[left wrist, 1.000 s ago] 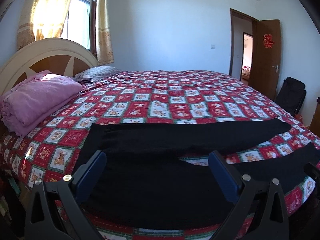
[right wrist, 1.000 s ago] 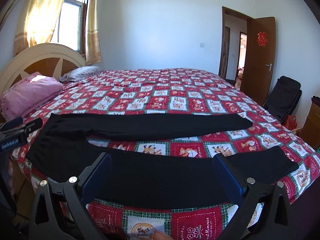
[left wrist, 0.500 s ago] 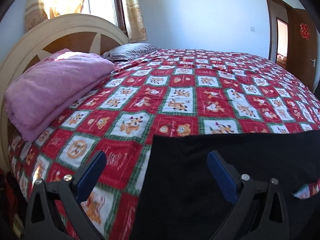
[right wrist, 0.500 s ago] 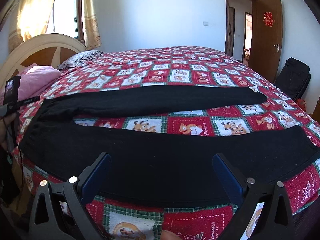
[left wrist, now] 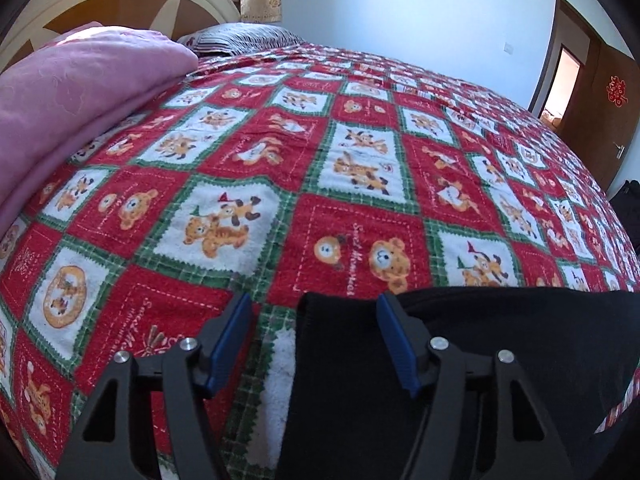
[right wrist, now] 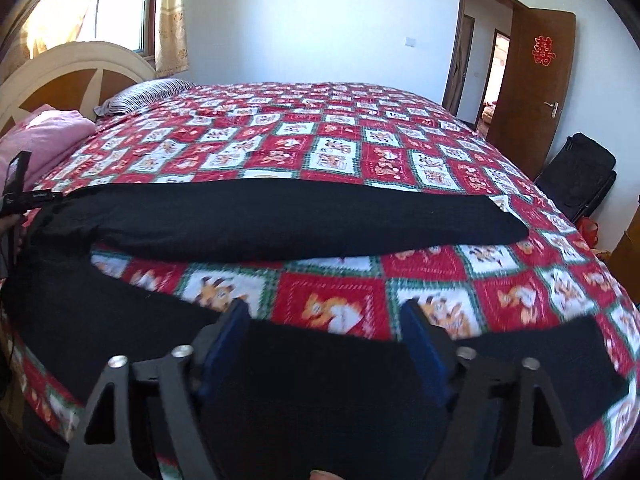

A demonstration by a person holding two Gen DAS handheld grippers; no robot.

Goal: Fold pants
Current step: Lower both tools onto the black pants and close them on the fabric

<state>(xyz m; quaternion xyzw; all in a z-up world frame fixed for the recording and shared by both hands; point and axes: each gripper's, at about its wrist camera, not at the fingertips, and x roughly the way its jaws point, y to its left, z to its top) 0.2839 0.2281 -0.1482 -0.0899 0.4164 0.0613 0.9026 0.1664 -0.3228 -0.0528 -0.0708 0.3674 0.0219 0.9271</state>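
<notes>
Black pants (right wrist: 280, 220) lie spread on the bed, waist to the left, the two legs running right with a strip of quilt between them. My left gripper (left wrist: 314, 332) is open and low over the waistband's far corner (left wrist: 340, 360); that corner lies between its blue fingers (left wrist: 394, 340). My right gripper (right wrist: 326, 340) is open and low over the near leg (right wrist: 320, 380), whose far edge lies between the fingers. The left gripper's body also shows in the right wrist view (right wrist: 24, 196).
The red and white patchwork quilt (left wrist: 360, 168) covers the whole bed. A folded pink blanket (left wrist: 72, 80) and a striped pillow (left wrist: 236, 38) lie by the headboard. A brown door (right wrist: 528, 88) and a black chair (right wrist: 576, 176) stand at the right.
Both grippers have come down and closer to the pants. The left one has moved onto the waistband corner, the right one onto the near leg. Both jaws have narrowed but stay open.
</notes>
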